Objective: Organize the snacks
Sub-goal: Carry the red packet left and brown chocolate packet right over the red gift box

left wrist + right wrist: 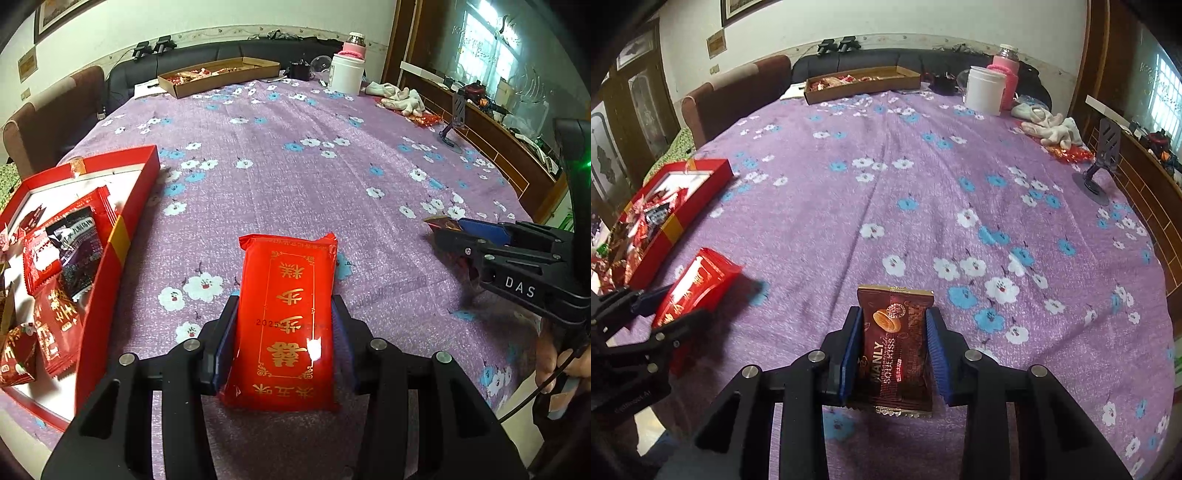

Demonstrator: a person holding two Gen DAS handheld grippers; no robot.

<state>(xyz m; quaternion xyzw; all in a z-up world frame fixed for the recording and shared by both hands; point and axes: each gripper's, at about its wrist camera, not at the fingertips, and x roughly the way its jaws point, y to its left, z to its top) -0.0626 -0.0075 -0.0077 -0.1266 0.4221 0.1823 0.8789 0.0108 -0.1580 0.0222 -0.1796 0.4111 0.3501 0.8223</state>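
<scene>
My left gripper (284,314) is shut on a large red snack packet with gold lettering (286,317), held above the purple flowered tablecloth (295,166). The red gift box (122,229) with several red and dark snack packets inside lies just to its left. My right gripper (894,325) is shut on a brown Manly cookie packet (894,350), held over the cloth. In the right wrist view the left gripper (665,302) with its red packet (694,284) is at the left, next to the red box (661,236). In the left wrist view the right gripper (450,229) is at the right.
A brown cardboard tray of snacks (218,75) sits at the table's far edge, with a white jar (345,72), a pink-sleeved jar (354,46), a white cloth (400,98) and a black phone stand (454,122) to the right. Brown chairs (48,122) stand at the left.
</scene>
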